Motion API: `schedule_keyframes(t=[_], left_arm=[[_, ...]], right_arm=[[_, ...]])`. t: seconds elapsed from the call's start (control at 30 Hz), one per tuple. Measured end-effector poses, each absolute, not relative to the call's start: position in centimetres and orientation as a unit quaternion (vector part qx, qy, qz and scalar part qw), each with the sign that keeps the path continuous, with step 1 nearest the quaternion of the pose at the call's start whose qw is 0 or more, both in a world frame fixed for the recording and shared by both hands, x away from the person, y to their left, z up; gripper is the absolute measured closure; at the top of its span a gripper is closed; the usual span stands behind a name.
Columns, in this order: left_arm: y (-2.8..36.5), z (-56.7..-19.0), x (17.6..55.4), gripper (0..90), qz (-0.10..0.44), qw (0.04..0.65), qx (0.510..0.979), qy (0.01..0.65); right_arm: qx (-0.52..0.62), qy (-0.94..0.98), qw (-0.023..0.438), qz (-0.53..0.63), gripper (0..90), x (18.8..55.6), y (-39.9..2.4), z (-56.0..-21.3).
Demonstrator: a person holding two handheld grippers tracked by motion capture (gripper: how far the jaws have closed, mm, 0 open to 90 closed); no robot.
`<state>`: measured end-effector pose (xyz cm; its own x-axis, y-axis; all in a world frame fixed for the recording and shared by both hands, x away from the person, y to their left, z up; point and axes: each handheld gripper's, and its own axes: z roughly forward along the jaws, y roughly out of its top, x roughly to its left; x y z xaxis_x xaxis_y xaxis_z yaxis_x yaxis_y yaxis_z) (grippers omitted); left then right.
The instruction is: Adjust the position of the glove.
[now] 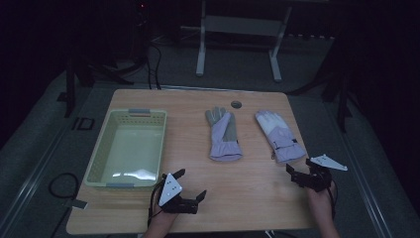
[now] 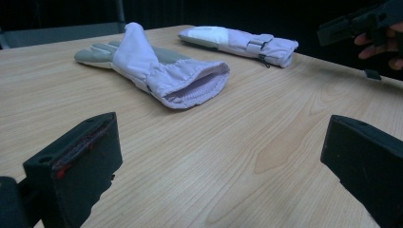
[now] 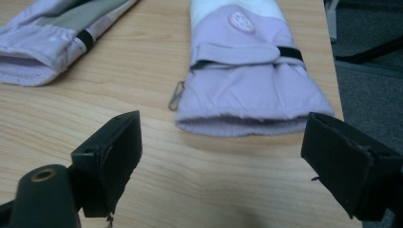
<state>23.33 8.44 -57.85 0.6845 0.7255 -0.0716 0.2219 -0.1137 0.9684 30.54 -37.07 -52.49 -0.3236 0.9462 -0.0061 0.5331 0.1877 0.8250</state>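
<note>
Two gloves: left glove [image 1: 224,135] mid-desk, right glove [image 1: 279,135] near right edge. Left tongs [image 1: 192,184] and right tongs [image 1: 298,168] spread, empty, by near edge.

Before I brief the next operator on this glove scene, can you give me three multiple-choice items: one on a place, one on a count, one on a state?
1. Where does the basket stand?
A. left of both gloves
B. between the gloves
C. right of both gloves

2. How many gloves lie on the table?
A. one
B. two
C. three

3. How do the right gripper's jaws stand?
A. shut on a glove
B. shut, empty
C. open, empty

Answers:
1 A, it sits at the table's left, beside the left glove.
2 B, that glove and the right glove.
3 C, jaws wide apart before the right glove's cuff.
</note>
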Motion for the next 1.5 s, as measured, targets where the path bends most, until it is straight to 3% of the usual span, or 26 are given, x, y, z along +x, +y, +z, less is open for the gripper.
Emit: schedule_keyframes(t=[0.17, 0.3, 0.4, 0.97, 1.5], left_arm=[[8.4, -57.8, 23.3, 0.0, 0.218, 0.576, 0.714, 0.332], [8.4, -57.8, 23.3, 0.0, 0.217, 0.577, 0.714, 0.331], [8.4, -57.8, 23.4, 0.0, 0.217, 0.577, 0.715, 0.331], [8.3, -57.8, 23.3, 0.0, 0.213, 0.576, 0.717, 0.329], [8.3, -57.8, 23.3, 0.0, 0.215, 0.575, 0.718, 0.328]], right_arm=[[0.495, 0.738, 0.252, 0.382, 11.5, 31.1, -36.7, -51.3], [0.499, 0.733, 0.276, 0.372, 14.4, 31.5, -36.3, -50.6], [0.510, 0.734, 0.238, 0.381, 14.7, 32.1, -36.4, -50.1], [0.491, 0.727, 0.268, 0.398, 13.3, 34.3, -33.7, -45.6], [0.465, 0.748, 0.258, 0.397, 15.2, 36.6, -30.2, -43.6]])
